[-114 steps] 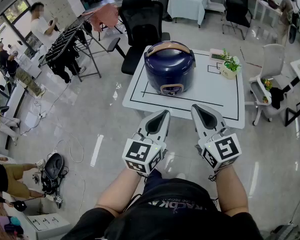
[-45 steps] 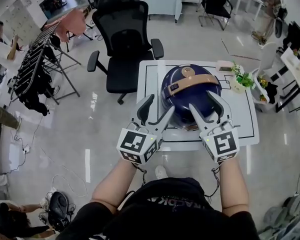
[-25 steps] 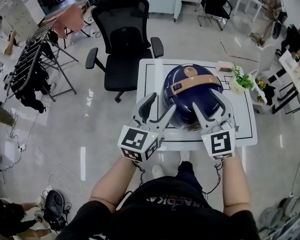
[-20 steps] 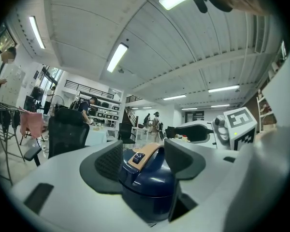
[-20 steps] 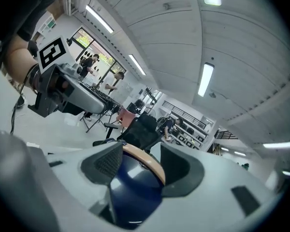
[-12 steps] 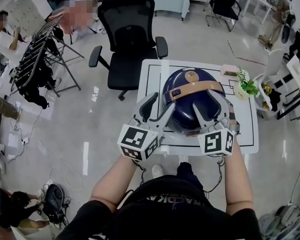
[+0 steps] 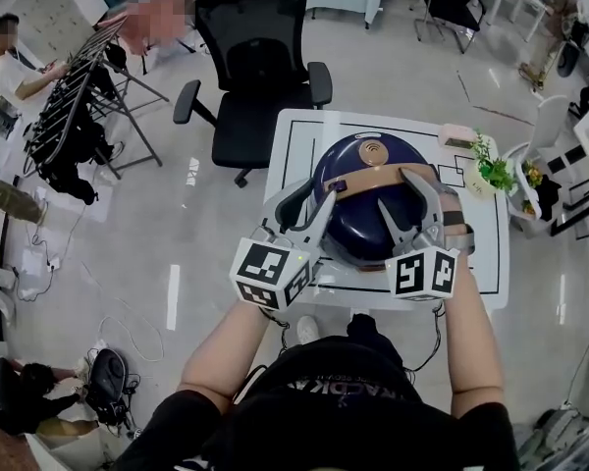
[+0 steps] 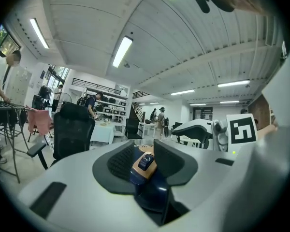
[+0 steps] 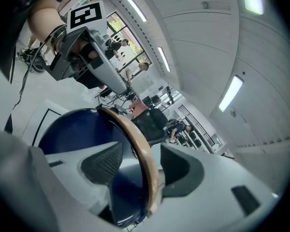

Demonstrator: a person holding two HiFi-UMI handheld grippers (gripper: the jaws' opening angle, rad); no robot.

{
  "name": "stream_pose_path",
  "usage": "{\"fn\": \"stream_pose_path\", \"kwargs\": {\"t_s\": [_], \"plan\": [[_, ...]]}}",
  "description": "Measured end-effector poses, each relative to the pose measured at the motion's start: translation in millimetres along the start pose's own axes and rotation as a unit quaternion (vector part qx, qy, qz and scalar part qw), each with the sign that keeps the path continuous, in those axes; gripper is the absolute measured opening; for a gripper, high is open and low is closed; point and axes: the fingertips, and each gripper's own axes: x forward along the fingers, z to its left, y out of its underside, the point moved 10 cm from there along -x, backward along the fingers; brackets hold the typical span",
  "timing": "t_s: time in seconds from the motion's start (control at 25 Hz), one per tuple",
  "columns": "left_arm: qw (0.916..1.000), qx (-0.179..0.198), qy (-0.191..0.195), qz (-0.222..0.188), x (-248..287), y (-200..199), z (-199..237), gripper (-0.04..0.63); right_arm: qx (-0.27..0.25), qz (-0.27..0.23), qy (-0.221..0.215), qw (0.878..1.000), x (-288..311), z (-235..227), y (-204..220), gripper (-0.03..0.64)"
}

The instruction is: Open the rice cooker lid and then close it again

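A dark blue rice cooker (image 7: 358, 219) stands on the white table (image 7: 296, 137), its lid down and a tan handle (image 7: 373, 179) arched across the top. My left gripper (image 7: 314, 196) is at the handle's left end. In the left gripper view that end (image 8: 144, 164), with its dark button, fills the gap of the left gripper (image 8: 144, 150), whose jaws are closing and touch it on both sides. My right gripper (image 7: 404, 194) reaches over the right side. The tan handle (image 9: 135, 132) runs between the jaws of the right gripper (image 9: 142, 152), with space on each side.
A black office chair (image 7: 260, 57) stands behind the table. On the table's right part are a potted plant (image 7: 493, 173) and a pink box (image 7: 458, 134). A clothes rack (image 7: 79, 116) and people are at the left, more chairs and tables at the back.
Both grippers have moved forward onto the cooker. The left jaws have narrowed around the handle's left end. The right gripper has rolled and now straddles the handle.
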Motion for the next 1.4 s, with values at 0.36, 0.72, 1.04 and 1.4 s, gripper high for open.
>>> {"fn": "stream_pose_path", "kwargs": {"t_s": [0.36, 0.72, 1.04, 1.4], "plan": [[0.9997, 0.000, -0.016, 0.016, 18, 5, 2, 0.017, -0.075, -0.007, -0.028, 0.997, 21, 3, -5, 0.230], [0.9992, 0.011, -0.010, 0.037, 32, 7, 2, 0.005, -0.134, -0.014, -0.042, 0.990, 37, 3, -17, 0.229], [0.9992, 0.015, -0.007, 0.036, 36, 8, 2, 0.003, -0.159, -0.012, -0.046, 0.986, 45, 7, -22, 0.227], [0.9994, 0.010, -0.013, 0.031, 37, 11, 2, 0.002, -0.181, 0.000, -0.042, 0.983, 48, 14, -23, 0.176]]}}
